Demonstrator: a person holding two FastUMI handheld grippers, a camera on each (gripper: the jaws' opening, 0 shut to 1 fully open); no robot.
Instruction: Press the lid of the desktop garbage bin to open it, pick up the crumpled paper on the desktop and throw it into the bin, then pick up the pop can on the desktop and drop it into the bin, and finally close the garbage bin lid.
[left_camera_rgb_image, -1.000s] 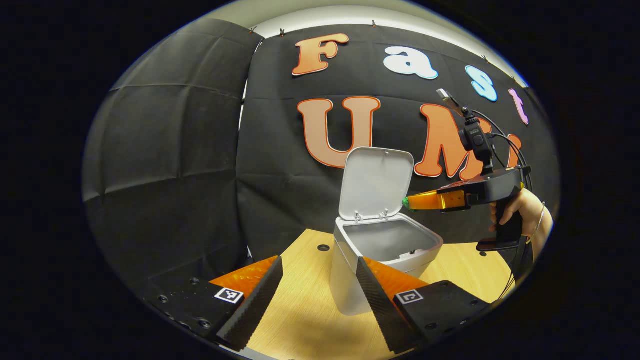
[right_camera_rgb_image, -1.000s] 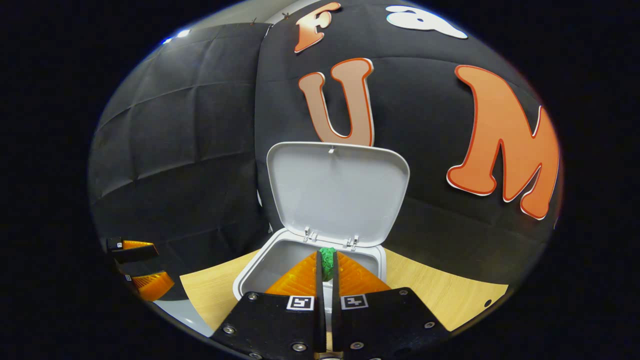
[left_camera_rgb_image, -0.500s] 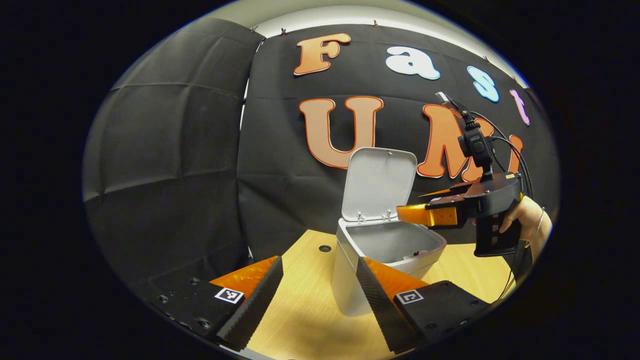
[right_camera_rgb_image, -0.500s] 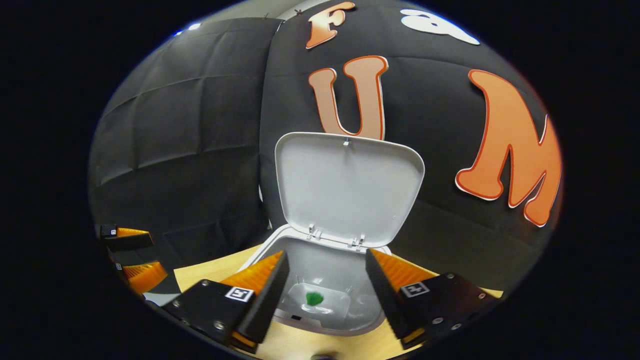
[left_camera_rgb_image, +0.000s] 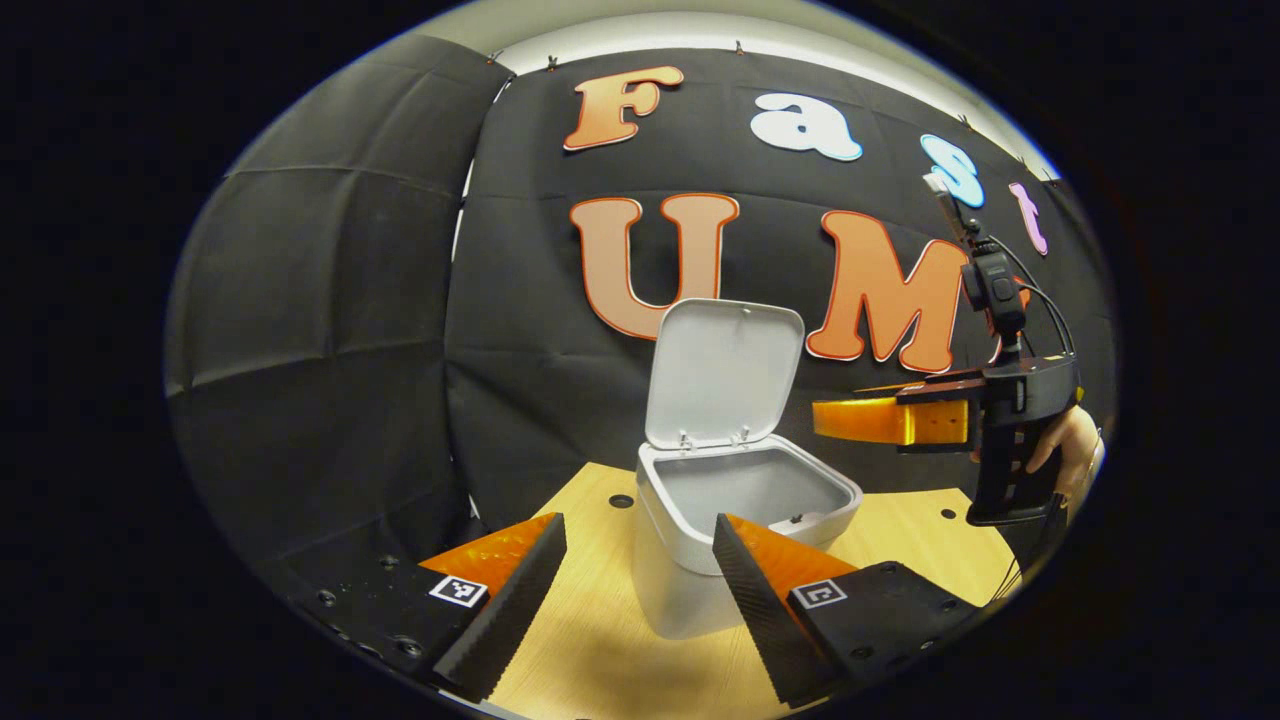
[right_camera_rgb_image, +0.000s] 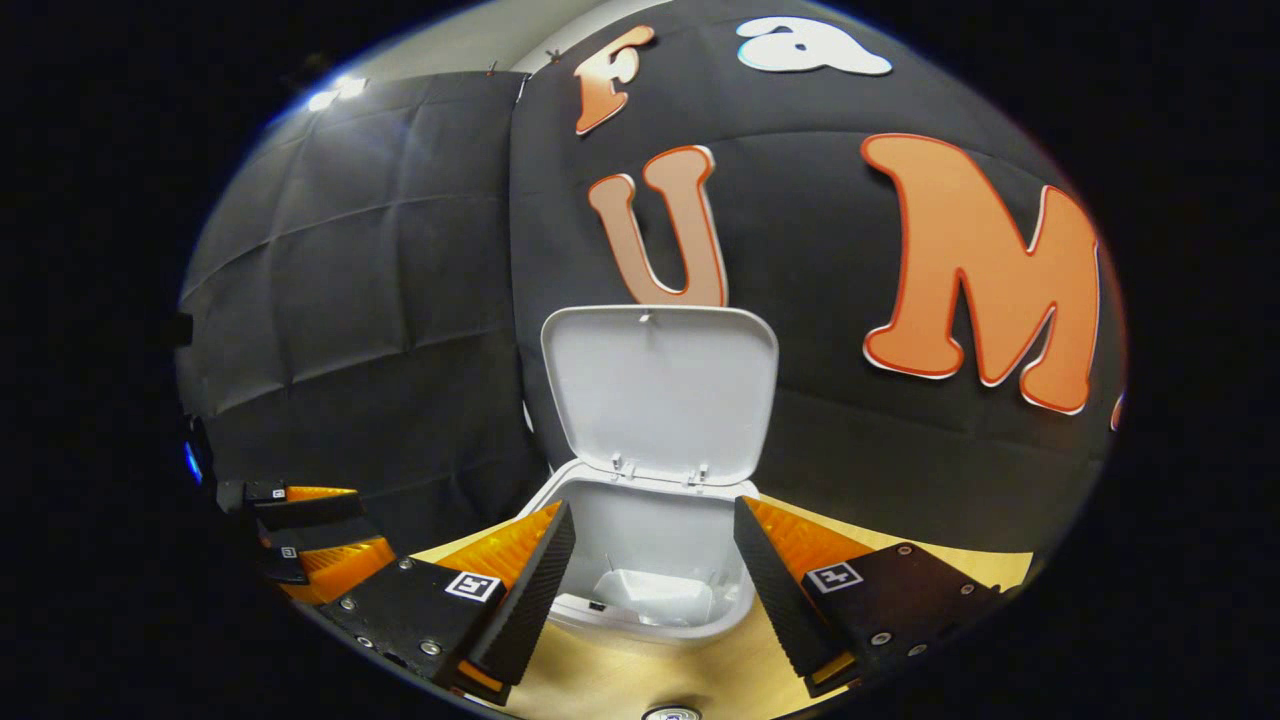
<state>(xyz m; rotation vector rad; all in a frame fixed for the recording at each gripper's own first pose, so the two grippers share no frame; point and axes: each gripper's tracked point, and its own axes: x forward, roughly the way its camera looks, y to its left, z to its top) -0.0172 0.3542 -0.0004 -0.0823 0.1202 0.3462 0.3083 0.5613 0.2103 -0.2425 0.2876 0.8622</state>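
Left gripper (left_camera_rgb_image: 635, 590) lower centre of left gripper view, fingers spread, nothing held, white garbage bin (left_camera_rgb_image: 740, 520) centre on wooden desktop (left_camera_rgb_image: 600, 650), lid (left_camera_rgb_image: 722, 372) upright, right gripper (left_camera_rgb_image: 830, 418) right of frame above the rim, fingers spread, hand (left_camera_rgb_image: 1065, 450) at the far right edge.

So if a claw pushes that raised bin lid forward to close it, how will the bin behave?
The lid looks like thin, stiff plastic on two small hinges, so it should swing down easily. The bin seems light and taller than wide, standing free on the table, so a hard push might slide or tip it.
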